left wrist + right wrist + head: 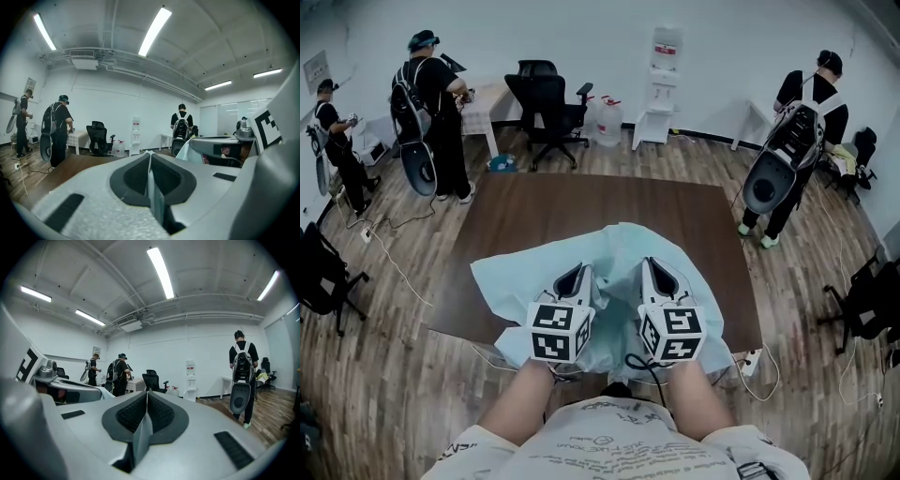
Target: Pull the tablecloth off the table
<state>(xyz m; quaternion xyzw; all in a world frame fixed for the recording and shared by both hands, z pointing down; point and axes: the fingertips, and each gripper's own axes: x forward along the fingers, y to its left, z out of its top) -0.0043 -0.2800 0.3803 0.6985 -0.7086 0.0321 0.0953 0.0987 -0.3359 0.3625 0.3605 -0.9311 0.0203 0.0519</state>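
The pale blue tablecloth (619, 246) lies bunched up on the near half of the dark brown table (581, 202), its front edge hanging over the near side. My left gripper (579, 274) and right gripper (653, 267) are held side by side above the bunched cloth, both tilted upward. In the left gripper view the left gripper (150, 157) is shut on a thin fold of the cloth (155, 194). In the right gripper view the right gripper (146, 397) is shut on another fold of the cloth (140, 432).
The far half of the table is bare wood. A black office chair (546, 108) and a water dispenser (661, 89) stand behind it. One person (431, 112) stands at the back left, another person (792, 141) at the right. Cables and a power strip (750, 361) lie on the floor.
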